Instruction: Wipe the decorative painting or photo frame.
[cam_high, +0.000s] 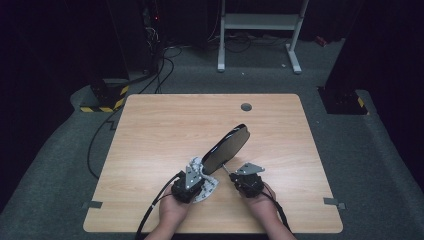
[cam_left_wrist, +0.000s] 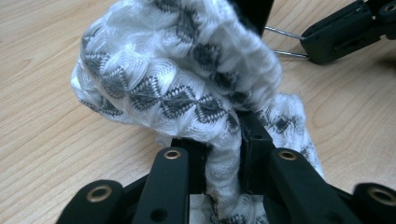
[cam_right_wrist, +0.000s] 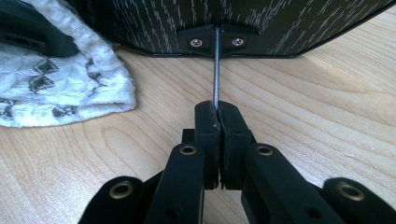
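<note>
The pan (cam_high: 227, 147) is a dark, flat, oval thing tilted up on edge near the middle of the table (cam_high: 150, 130), its low end toward the person. In the right gripper view its underside (cam_right_wrist: 233, 18) is black with fine pale streaks, and a small bracket with two screws anchors a thin wire handle (cam_right_wrist: 215, 70). It looks stiff and fairly light, since a grip on the wire alone props it at a slant, but that hold gives little control: the pan could swing or twist about the wire, and bare metal is likely slippery between hard pads. A steadier hold would probably be close to the bracket, where the wire is stiffest.

The right gripper (cam_right_wrist: 218, 109) has its jaws pressed together on the wire, pinching it at their tips. In the high view that gripper (cam_high: 247, 181) sits just right of the pan's low end.

The cloth (cam_left_wrist: 187, 74) is soft and limp, white with grey diamond patterning, bunched into a thick wad. It will fold and drape whatever way it is taken, so a pinch on a fold suffices. The left gripper (cam_left_wrist: 224, 140) pinches a strand of it between nearly closed jaws, the bulk mounding above them. In the high view the cloth (cam_high: 207, 187) lies against the pan's lower edge, with the left gripper (cam_high: 189, 182) on it, judged ready to wipe the pan.
</note>
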